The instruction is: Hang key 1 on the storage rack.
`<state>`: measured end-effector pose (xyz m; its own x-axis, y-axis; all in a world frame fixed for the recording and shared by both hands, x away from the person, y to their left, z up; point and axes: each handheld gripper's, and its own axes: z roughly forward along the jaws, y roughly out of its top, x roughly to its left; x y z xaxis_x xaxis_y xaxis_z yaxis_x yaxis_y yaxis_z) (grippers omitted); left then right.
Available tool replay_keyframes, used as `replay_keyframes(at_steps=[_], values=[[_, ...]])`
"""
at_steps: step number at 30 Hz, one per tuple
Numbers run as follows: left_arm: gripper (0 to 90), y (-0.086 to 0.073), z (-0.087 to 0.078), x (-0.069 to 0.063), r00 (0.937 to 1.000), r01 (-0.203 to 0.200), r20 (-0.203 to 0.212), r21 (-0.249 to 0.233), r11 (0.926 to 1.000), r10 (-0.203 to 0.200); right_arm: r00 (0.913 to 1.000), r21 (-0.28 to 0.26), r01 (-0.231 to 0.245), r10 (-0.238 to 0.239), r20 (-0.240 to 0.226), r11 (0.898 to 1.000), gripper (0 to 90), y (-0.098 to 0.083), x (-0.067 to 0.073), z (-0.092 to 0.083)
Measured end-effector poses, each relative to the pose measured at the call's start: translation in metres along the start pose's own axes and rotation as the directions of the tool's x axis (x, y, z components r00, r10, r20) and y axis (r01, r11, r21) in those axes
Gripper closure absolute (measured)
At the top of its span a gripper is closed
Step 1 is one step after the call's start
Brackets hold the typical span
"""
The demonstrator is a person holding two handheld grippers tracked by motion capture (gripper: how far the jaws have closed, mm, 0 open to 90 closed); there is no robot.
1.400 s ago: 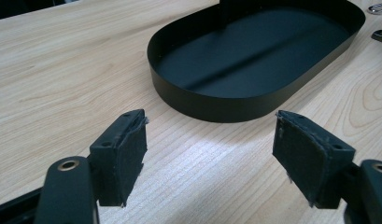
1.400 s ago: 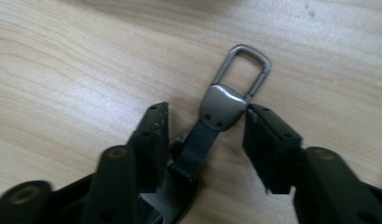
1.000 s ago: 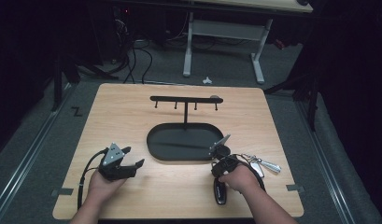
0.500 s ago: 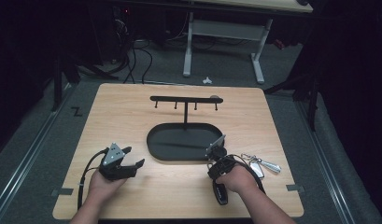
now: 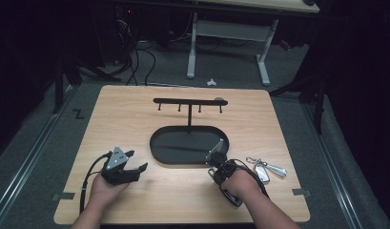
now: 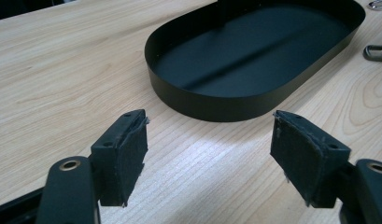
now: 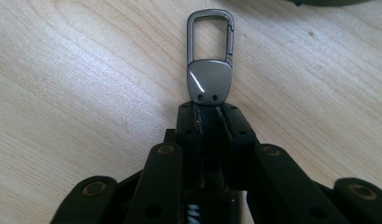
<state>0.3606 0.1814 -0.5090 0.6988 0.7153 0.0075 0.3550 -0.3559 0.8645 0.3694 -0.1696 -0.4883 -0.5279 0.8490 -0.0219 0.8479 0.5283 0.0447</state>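
Right tongs: jaws have just been closing and now pinch the strap end of the key clip, near the counter's front-right corner.
Left tongs: wide apart, nothing between the pads, resting low over the counter toward its front-left corner.
Key clip: metal carabiner loop pointing straight ahead of the right tongs, long axis in line with the jaws; it lies just above or on the wood, I cannot tell which.
Other keys: a car key and ring beside the right hand, toward the right edge.
Tray: black oval dish at the counter's middle, just beyond the right tongs.
Hook rack: bar with pegs rising behind the tray.
Key relation: the loop leads; the right hand is much nearer rack and tray than the left, so it likely carries the clip there.
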Motion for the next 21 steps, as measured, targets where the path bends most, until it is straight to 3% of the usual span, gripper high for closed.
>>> replay_keyframes(at_steps=[8,16,21], values=[[25.2,0.0022,-0.0045,0.0046,0.9984,0.052,0.024,-0.039,0.9979,-0.051,0.9996,-0.033,0.027,-0.027,-0.008,0.999,80.1,-0.0042,-0.0018,0.0000],[22.2,0.0048,-0.0049,0.0015,0.9986,0.042,0.033,-0.032,0.9986,-0.041,0.9997,-0.075,0.018,-0.020,-0.015,0.997,80.6,-0.0085,-0.0032,0.0001],[22.0,0.0042,-0.0046,0.0013,0.9987,0.036,0.036,-0.029,0.9989,-0.035,0.9993,-0.073,0.000,-0.002,-0.038,0.997,80.6,-0.0097,-0.0046,-0.0026]])
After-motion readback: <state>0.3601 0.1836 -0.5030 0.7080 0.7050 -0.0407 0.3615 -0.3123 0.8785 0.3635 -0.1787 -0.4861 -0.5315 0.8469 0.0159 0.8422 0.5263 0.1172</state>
